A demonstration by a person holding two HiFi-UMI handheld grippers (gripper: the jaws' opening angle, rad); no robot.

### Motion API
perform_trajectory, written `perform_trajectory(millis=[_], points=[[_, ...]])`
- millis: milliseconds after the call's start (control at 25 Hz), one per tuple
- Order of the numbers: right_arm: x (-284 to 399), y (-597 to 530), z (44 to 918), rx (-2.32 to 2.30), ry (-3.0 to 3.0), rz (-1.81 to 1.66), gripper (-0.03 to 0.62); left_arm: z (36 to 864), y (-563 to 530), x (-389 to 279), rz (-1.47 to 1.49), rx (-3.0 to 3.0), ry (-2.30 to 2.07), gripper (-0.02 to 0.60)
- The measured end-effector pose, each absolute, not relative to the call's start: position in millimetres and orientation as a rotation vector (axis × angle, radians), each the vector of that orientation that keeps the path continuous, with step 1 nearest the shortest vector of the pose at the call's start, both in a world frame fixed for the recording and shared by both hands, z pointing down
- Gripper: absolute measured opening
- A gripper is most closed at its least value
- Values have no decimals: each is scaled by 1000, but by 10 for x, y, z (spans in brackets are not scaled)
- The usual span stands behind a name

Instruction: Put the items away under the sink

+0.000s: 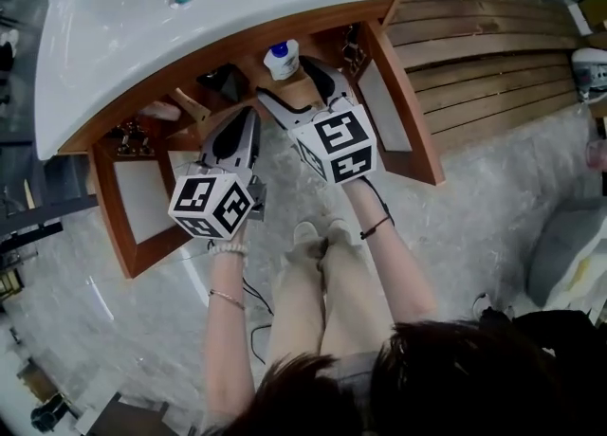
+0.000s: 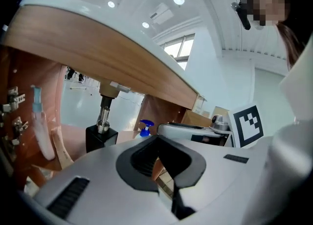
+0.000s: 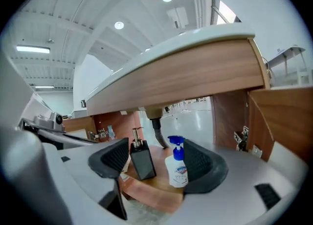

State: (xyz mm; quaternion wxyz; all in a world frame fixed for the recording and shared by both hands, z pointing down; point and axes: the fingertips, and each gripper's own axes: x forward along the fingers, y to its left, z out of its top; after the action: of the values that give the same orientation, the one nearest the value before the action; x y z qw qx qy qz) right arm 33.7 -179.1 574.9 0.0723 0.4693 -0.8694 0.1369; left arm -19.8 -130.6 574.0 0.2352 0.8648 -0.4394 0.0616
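Readable text: none.
White pump bottle (image 3: 178, 169), far centre: blue label emblem, print too small to read.
Left marker cube (image 1: 212, 205), right marker cube (image 1: 334, 145): black-and-white square code patterns.

White pump bottle (image 1: 282, 59) under the sink (image 1: 142, 27)

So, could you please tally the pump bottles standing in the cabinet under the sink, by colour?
Black pump bottle: 1
White pump bottle with a blue pump: 1
Total: 2
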Motion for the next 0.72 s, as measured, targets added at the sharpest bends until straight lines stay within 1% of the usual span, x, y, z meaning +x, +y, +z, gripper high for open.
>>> perform_trajectory(millis=[160,280,440,720], points=[[350,-1622,5464,1419,-2607,436,348,5479,-1181,-198,167,2360,-1201,3],[378,-1466,5238,1429,-2596,448,305,5265,-1052,-185,164,2355,-1191,3],[383,-1286,4906,1439,-2591,448,226,4961,-936,-197,137,2349,-1183,2],[393,-1136,4400,1458,-2589,475,171,4482,-870,-153,117,2366,-1153,2]])
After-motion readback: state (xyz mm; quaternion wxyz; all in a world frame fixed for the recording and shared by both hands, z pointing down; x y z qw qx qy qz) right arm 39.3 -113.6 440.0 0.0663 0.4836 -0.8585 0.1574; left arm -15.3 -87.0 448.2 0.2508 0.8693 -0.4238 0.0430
